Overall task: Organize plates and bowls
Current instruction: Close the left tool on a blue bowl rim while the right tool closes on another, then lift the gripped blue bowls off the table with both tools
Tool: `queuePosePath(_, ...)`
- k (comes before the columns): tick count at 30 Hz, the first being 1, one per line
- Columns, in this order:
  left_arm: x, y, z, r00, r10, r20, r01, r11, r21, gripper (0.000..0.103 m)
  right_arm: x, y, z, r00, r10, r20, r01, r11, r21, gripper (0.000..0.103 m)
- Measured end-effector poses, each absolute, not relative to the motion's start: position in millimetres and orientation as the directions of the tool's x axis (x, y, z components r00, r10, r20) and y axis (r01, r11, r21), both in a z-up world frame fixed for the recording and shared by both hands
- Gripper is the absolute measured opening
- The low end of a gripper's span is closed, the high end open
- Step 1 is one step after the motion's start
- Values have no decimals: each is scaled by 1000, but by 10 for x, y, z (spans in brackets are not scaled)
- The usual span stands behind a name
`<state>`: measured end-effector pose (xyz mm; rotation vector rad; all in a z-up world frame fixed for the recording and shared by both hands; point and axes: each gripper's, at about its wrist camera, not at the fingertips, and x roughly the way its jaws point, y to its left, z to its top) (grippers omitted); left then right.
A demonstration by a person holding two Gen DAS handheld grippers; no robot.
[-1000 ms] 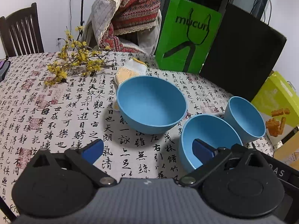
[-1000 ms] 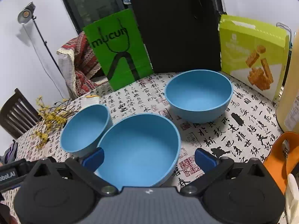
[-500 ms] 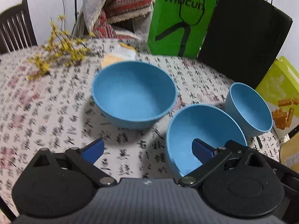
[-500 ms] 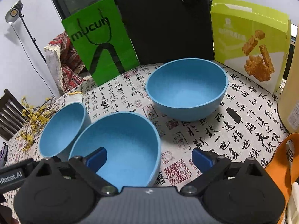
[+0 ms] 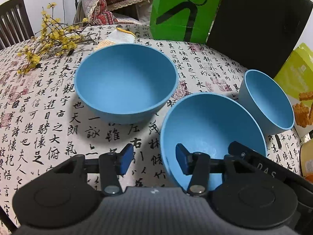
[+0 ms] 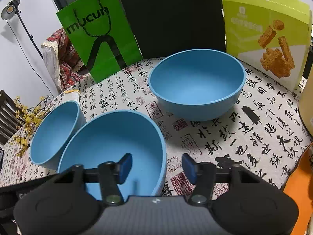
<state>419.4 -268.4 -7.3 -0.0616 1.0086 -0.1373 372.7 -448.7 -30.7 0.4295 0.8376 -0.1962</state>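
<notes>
Three blue bowls stand on the calligraphy tablecloth. In the left wrist view the left bowl is far left, the middle bowl near right, the right bowl beyond it. My left gripper straddles the middle bowl's left rim, one pad inside, one outside, with a gap. In the right wrist view my right gripper straddles the middle bowl's right rim the same way; the right bowl and left bowl flank it.
A green bag, a black bag and a yellow-green snack box stand at the table's far edge. Yellow flower twigs and a knitted cloth lie far left. An orange object is near right.
Both grippers have narrowed from wide open and moved in on the middle bowl, each now with one pad inside its rim and one outside.
</notes>
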Motion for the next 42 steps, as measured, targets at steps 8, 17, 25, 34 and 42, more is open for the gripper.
queuePosePath(8, 4247, -2768, -180, 501, -143, -853, 93, 989, -112, 34, 3823, -4476, -393, 630, 18, -777, 342, 891, 298, 37)
queuePosePath(17, 4302, -2825, -268, 483, -131, -866, 89, 991, -100, 24, 3868, -4460, -448, 611, 19, -792, 355, 887, 295, 23)
queuePosePath(25, 4357, -2819, -325, 452, -141, -881, 69, 990, -123, 25, 3869, -4524, -500, 607, 26, -795, 368, 877, 310, 14)
queuePosePath(34, 4358, -2838, -335, 461, -134, -877, 70, 991, -114, 22, 3852, -4518, -513, 613, 33, -790, 362, 877, 317, 11)
queuePosePath(42, 4331, -2825, -301, 477, -135, -868, 82, 991, -109, 19, 3795, -4524, -475, 624, 40, -780, 359, 873, 331, 8)
